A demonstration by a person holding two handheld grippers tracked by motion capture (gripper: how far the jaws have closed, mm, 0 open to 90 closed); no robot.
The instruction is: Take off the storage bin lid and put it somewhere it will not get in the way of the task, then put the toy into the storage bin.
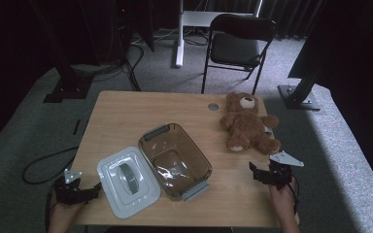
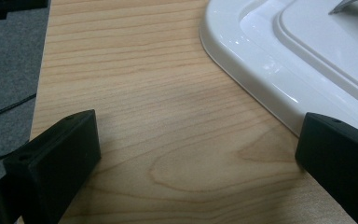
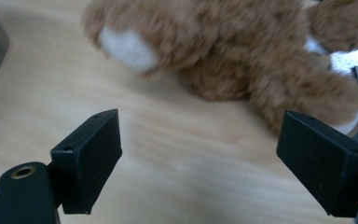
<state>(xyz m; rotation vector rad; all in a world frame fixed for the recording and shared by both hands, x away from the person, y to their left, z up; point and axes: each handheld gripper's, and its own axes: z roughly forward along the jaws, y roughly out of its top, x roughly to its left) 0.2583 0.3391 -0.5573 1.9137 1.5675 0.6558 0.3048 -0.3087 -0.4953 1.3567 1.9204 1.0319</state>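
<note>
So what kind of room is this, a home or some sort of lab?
Most likely a lab or recording studio rather than a home: black curtains surround the space, metal frame posts stand on grey carpet, and a lone folding chair faces the wooden table.

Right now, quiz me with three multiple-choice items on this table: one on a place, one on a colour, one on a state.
1. Where does the teddy bear lie?
A. in the container
B. on the table's far right
C. on the chair

2. What colour is the lid?
A. white
B. red
C. black

3. How is the container?
A. lidded
B. overturned
C. open and empty

Answers:
1 B, it lies on the wood ahead of the right gripper.
2 A, white with a grey handle.
3 C, the lid lies beside it, near the left gripper.
</note>
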